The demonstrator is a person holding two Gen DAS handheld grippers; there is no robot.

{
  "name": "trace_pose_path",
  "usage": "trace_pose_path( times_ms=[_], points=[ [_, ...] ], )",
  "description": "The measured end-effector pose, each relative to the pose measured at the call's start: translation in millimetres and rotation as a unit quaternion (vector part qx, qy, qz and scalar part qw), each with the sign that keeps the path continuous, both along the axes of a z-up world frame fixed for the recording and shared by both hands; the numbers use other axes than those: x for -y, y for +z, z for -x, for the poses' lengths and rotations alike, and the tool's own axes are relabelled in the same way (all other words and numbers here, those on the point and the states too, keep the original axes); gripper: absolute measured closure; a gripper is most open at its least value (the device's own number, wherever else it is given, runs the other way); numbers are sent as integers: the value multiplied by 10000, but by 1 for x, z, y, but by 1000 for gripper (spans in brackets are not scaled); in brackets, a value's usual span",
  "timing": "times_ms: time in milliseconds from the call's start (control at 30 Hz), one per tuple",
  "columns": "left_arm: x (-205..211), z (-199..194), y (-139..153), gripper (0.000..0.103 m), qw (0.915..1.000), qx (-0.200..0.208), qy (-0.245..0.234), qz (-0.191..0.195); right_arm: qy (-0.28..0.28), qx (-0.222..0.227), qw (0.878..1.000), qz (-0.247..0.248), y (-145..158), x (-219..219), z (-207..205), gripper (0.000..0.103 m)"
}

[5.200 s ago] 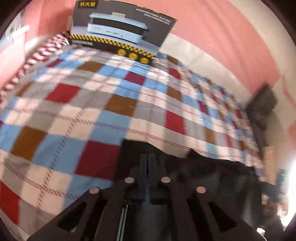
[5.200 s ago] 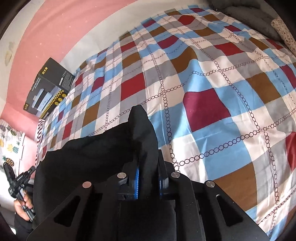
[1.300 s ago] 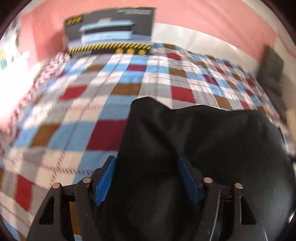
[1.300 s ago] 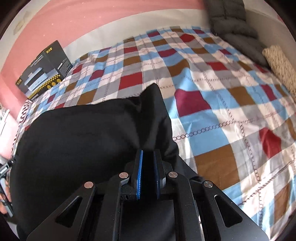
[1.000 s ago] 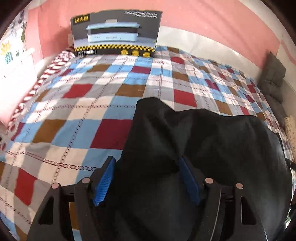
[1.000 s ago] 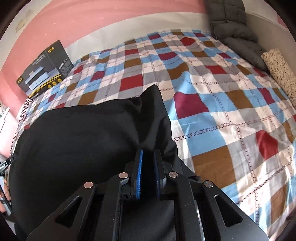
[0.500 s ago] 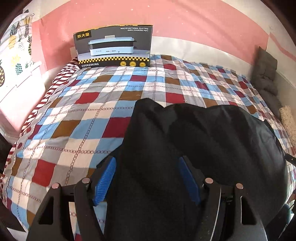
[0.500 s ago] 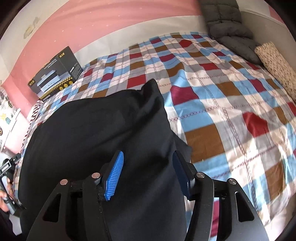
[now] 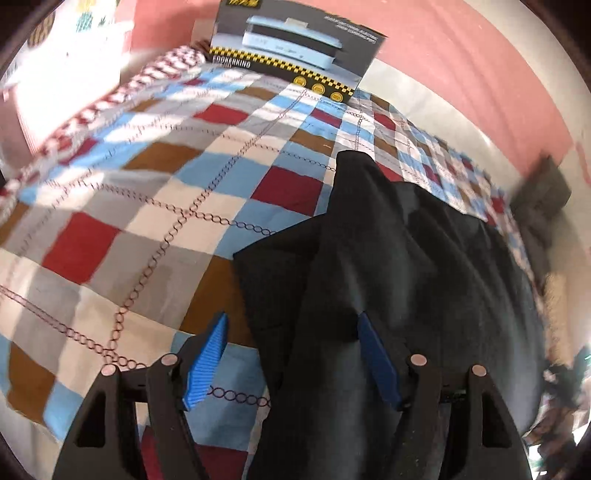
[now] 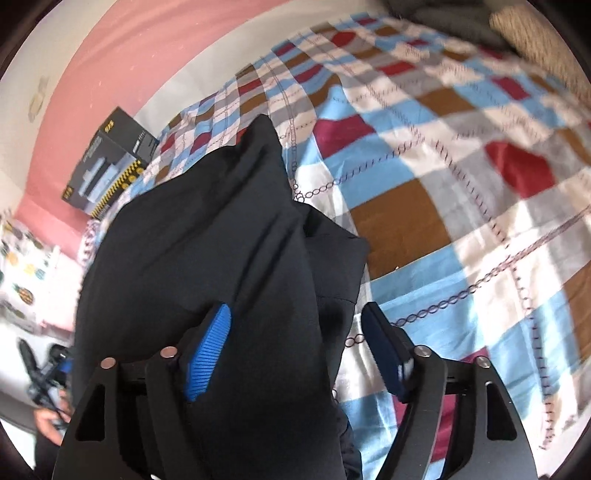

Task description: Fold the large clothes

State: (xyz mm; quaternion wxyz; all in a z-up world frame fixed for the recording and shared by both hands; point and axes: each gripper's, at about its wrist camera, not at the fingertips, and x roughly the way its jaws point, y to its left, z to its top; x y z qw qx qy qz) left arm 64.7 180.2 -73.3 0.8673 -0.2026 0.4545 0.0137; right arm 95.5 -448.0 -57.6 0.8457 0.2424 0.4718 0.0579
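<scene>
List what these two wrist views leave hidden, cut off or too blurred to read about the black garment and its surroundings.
- Black garment: its near end runs off the bottom edge in both wrist views; what kind of garment it is stays unclear.
- Checked bedspread: the garment covers part of it.
- Cooker box: the small print is blurred, and the top is cut off in the left view.

We read this as home bedroom. Bed point(image 9: 155, 206) fills both views, covered by checked quilt point(image 10: 443, 192) in red, blue, brown, grey and white squares. Pink wall point(image 9: 461, 62) with pale lower band runs behind bed. Boxed cooking appliance point(image 9: 295, 48) stands at bed's far edge against wall. Dark padded cushions point(image 10: 443, 14) and speckled bolster point(image 10: 535, 40) lie at other end. Pineapple-print fabric point(image 10: 22, 273) shows beside bed; we cannot tell what it is.
</scene>
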Motion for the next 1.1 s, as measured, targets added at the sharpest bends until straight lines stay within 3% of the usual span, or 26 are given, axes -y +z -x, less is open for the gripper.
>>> trace_pose_path(
  times_ms=[167,467,733,900,1100],
  points=[
    [-11,-11,-19,22,9965,-164,-74,815,44,-88,9979,-643,-13,9,-6,28],
    [-22,-42,-52,9,9791,-572,-322,1924,347,-476,9818,-1803,-46,25,-30,17],
    [-14,-51,-52,6,9787,-543,-667,1866,524,-573,9771,-1981,-52,20,-45,12],
    [-5,-38,-49,7,9758,-413,-1071,1861,1100,-604,9707,-2048,-51,11,-29,12],
    [-3,-68,-53,1,9725,-793,-1111,1888,1092,-640,9721,-1973,-53,5,-51,12]
  ],
)
